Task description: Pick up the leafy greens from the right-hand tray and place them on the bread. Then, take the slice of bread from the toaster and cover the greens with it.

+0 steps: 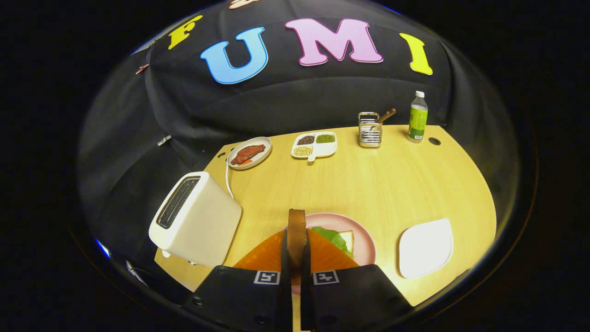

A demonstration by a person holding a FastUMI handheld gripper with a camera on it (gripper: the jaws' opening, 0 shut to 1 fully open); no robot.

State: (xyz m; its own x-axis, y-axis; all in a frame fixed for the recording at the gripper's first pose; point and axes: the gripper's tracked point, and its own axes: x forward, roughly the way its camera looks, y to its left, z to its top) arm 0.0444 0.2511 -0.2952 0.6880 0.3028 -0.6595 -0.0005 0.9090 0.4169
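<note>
Bread slice [296,230] stands on edge between my gripper [296,258] fingers, both closed against its faces, held over the pink plate [364,244] at the table's [368,184] near edge. Greens [334,239] already lie on the lower bread [347,239], so I judge covering remains. Toaster [196,219] sits at the near left corner, the white tray [425,248] toward the right edge.

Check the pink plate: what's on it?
On the pink plate: leafy greens over a bread slice. The gripper, shut on another bread slice, covers the plate's near part.
</note>
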